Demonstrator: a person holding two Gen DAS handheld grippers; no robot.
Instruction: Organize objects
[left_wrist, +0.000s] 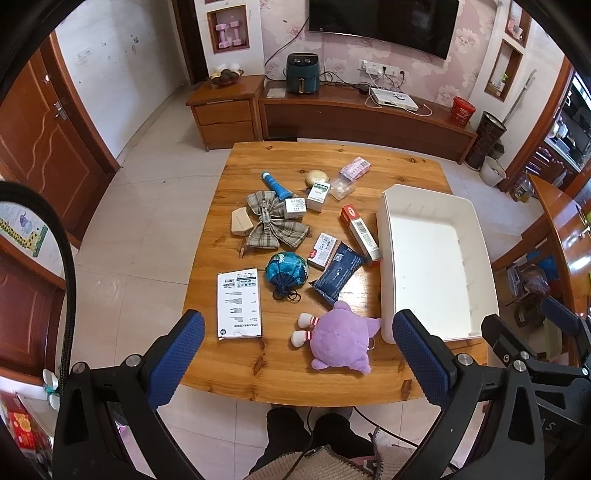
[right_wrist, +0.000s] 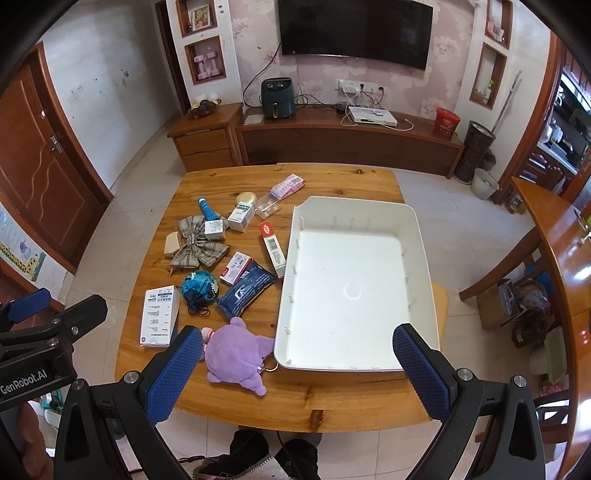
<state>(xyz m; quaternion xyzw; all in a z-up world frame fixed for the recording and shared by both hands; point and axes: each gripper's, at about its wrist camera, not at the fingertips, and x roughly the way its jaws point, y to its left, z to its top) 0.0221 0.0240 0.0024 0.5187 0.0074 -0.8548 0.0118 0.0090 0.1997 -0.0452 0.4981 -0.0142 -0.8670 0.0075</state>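
The left gripper (left_wrist: 298, 354) hangs released above the near edge of the wooden table (left_wrist: 332, 155), its blue pads spread wide with nothing between them, and the right gripper (right_wrist: 298, 354) is likewise spread and empty beside it. Both sit high and back, probably so the whole scatter can be surveyed before a first pick.

Directly beneath and just ahead of the left gripper lies the purple plush toy (left_wrist: 340, 341), on its side, its ear touching the white bin (left_wrist: 384, 236). It looks like the likeliest first candidate: nearest, soft, easy to pinch.

The bin stands ahead and to the right of the left gripper, directly under the right one, empty, its open top turned up to receive everything.

Further forward of the toy lie a dark blue pouch (left_wrist: 338, 275) and a teal drawstring bag (left_wrist: 286, 269). A flat white box (left_wrist: 239, 303) lies ahead of the left finger. Beyond these are a plaid bow (left_wrist: 275, 225), a red-and-white carton (left_wrist: 360, 230) leaning at the bin wall, several small medicine boxes (left_wrist: 318, 196), and a blue tube (left_wrist: 275, 185) farthest out. Nothing has been sorted yet.
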